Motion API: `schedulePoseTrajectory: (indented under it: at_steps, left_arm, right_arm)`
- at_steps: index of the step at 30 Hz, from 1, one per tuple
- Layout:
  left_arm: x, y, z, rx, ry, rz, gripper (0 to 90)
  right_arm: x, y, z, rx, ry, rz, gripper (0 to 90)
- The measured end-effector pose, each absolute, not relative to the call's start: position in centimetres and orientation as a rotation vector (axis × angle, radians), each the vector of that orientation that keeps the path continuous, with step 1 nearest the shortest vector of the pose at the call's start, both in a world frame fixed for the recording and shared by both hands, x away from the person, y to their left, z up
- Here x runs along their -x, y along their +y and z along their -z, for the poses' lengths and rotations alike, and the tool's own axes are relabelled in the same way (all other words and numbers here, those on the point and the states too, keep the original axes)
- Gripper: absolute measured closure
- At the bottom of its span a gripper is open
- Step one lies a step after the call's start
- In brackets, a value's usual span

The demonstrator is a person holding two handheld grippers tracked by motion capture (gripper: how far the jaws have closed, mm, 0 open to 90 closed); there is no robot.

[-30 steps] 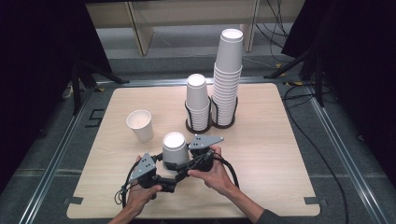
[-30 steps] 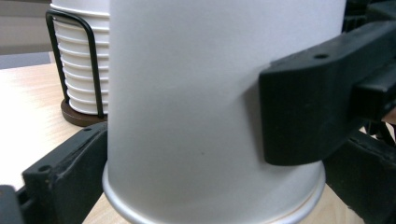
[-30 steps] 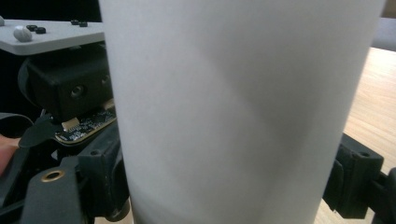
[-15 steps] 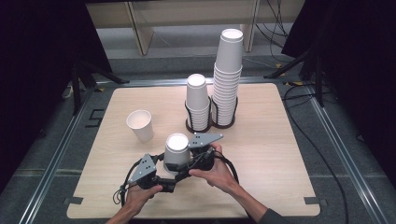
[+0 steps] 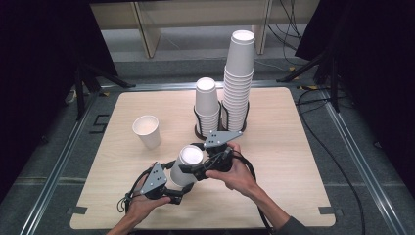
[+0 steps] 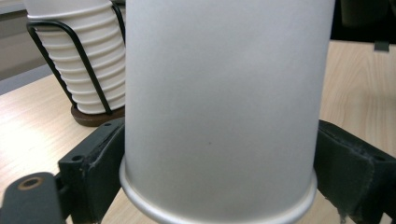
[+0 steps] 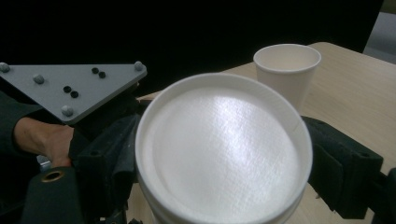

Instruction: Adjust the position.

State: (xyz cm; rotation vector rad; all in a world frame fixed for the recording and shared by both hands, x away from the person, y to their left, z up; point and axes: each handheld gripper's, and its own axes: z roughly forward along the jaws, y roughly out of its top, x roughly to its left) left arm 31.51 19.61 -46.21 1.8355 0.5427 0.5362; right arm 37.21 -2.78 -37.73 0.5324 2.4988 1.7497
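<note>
An upturned white paper cup (image 5: 187, 164) hangs tilted above the table's front, held between both grippers. My left gripper (image 5: 176, 188) is shut on its lower wall near the rim; in the left gripper view the cup (image 6: 219, 93) spans the gap between the jaws of that gripper (image 6: 219, 154). My right gripper (image 5: 195, 169) grips the cup near its base from the right. In the right gripper view the cup's base (image 7: 224, 144) faces the camera, with the right gripper (image 7: 224, 154) shut around it.
An upright single cup (image 5: 147, 129) stands at the left of the wooden table (image 5: 293, 161). Behind the grippers, a short cup stack (image 5: 206, 103) and a tall one (image 5: 240, 73) sit in a black wire holder (image 5: 196, 128).
The held cup has tipped and shifted slightly right. The right gripper has risen a little with it. The left hand has barely moved.
</note>
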Motion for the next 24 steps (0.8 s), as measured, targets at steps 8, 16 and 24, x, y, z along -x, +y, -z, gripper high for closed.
schedulePoseTrajectory:
  at_steps: [8,16,24]
  left_arm:
    - [-31.2,19.6,46.0,-1.889,0.519,-0.546,11.1]
    - [-31.3,19.8,46.0,-1.869,0.494,-0.54,7.9]
    - [-31.3,19.8,46.2,-1.757,0.503,-0.54,2.5]
  right_arm:
    - [-37.4,-3.0,37.9,-0.535,2.582,-1.679,21.6]
    - [-37.6,-3.4,37.9,-0.604,2.614,-1.734,24.4]
    - [-37.6,-4.1,37.4,-0.67,2.573,-1.832,25.2]
